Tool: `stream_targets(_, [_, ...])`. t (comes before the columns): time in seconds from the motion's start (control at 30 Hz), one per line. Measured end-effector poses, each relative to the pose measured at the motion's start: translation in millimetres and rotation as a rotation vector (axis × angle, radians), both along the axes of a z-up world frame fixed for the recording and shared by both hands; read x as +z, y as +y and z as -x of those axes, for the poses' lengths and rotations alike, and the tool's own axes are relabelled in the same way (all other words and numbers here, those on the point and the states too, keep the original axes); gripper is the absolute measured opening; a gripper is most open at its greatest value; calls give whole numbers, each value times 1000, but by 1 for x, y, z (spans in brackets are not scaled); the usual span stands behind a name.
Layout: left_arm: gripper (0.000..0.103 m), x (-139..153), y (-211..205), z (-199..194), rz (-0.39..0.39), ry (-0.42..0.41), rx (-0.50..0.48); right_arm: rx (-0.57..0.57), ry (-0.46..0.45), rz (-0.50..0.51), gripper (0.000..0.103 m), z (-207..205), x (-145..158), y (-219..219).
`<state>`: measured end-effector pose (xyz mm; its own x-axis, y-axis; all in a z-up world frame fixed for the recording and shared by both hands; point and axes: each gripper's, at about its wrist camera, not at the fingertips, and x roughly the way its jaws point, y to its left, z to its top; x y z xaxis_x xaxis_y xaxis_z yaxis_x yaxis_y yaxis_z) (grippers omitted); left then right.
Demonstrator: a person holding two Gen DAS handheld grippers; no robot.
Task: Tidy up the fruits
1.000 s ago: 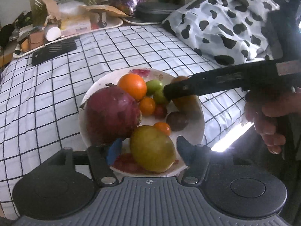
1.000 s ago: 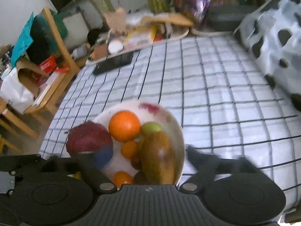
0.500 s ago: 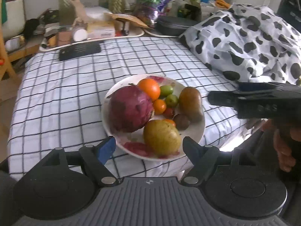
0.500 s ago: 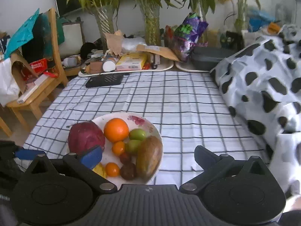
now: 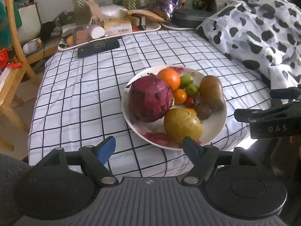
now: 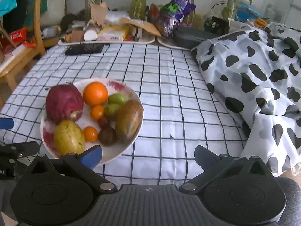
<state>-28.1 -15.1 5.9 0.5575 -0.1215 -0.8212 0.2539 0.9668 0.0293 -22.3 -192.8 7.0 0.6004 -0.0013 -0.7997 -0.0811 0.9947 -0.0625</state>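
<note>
A white plate on the checked tablecloth holds a red cabbage, an orange, a yellow-green fruit, a brown-green mango and several small green, orange and dark fruits. My left gripper hovers at the plate's near rim; its jaws are opening with nothing between them. In the right wrist view the plate lies at lower left, and my right gripper stands open over bare cloth just right of it, holding nothing. The right gripper also shows at the left view's right edge.
A cow-patterned cloth is heaped on the right. A black flat device and a cluttered tray sit at the far edge, with plants behind. A wooden chair stands at the left. The table's near edge lies just below the grippers.
Both grippers have drawn back from the plate, so more of the table shows. The right gripper has left the fruit and moved off to the right. The left jaws have spread wider.
</note>
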Motion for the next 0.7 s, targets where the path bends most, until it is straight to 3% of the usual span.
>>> stream_targets(0.07, [102, -1, 0, -1, 3, 4, -4, 6, 7, 5, 103, 0, -1, 1])
stream_targets(0.1, [103, -2, 0, -1, 7, 6, -6, 7, 10, 7, 103, -1, -2, 1])
stream_targets(0.7, [103, -4, 0, -3, 9, 21, 10, -8, 24, 16, 103, -2, -5, -1])
